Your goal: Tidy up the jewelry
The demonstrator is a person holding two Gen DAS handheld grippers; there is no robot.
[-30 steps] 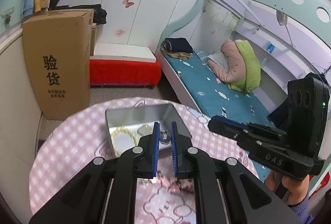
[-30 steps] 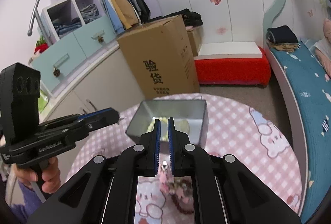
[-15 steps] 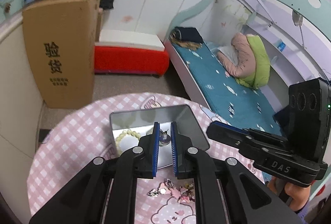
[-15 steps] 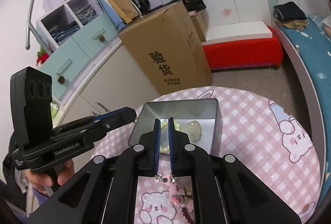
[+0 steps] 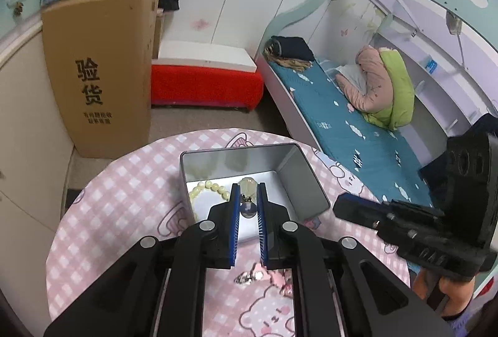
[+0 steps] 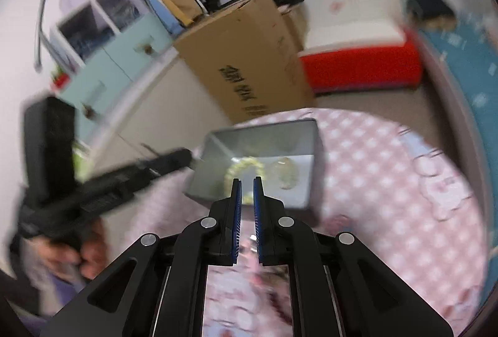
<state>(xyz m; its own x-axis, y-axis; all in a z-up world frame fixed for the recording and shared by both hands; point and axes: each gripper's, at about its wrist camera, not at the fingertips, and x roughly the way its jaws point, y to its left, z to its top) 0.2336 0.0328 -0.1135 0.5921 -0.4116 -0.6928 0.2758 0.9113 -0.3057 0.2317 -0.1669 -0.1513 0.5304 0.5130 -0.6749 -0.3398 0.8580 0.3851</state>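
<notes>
The left tool [image 5: 248, 203], nearly closed, is pinching a light, dangling bead pendant [image 5: 248, 208] over the tin [image 5: 306, 175]; the right tool [image 6: 247, 190] is hovering narrowly parted, empty.

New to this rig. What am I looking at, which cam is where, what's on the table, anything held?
No robot: a person holds two handheld grippers, each with a fisheye camera looking along its fingers. The left view shows the left gripper clamping a small dark bead pendant over an open metal tin, with the right gripper alongside. The blurred right view shows its fingers nearly closed on nothing visible. The tin holds a pale bead bracelet; more trinkets lie on the pink checked tablecloth.
</notes>
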